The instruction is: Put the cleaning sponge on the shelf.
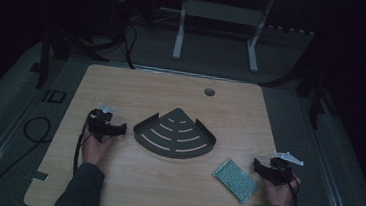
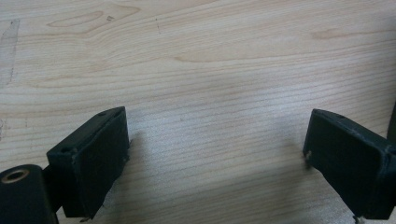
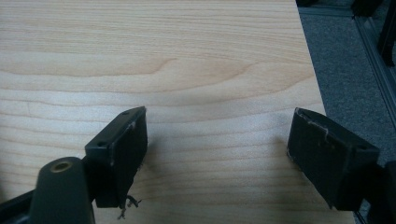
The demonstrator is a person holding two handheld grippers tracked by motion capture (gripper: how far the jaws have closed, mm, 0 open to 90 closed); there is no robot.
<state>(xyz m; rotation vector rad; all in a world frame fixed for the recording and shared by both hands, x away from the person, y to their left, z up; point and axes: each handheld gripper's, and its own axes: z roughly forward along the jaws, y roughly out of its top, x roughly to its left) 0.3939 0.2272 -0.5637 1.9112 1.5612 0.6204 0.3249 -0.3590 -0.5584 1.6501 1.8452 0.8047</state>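
Observation:
A dark quarter-round corner shelf (image 1: 175, 132) with curved slots lies in the middle of the wooden table (image 1: 154, 181). A pale green textured sponge pad (image 1: 235, 180) lies at the front right. My left gripper (image 1: 113, 126) rests on the table just left of the shelf, open, with bare wood between its jaws (image 2: 215, 154). My right gripper (image 1: 261, 167) sits at the table's right edge, just right of the sponge, open over bare wood (image 3: 217, 147). A hand holds each gripper.
A round cable hole (image 1: 209, 92) is near the table's far edge. The table's right edge drops to grey carpet (image 3: 350, 70). A white desk frame (image 1: 218, 16) stands beyond the table. Cables trail on the floor at the left.

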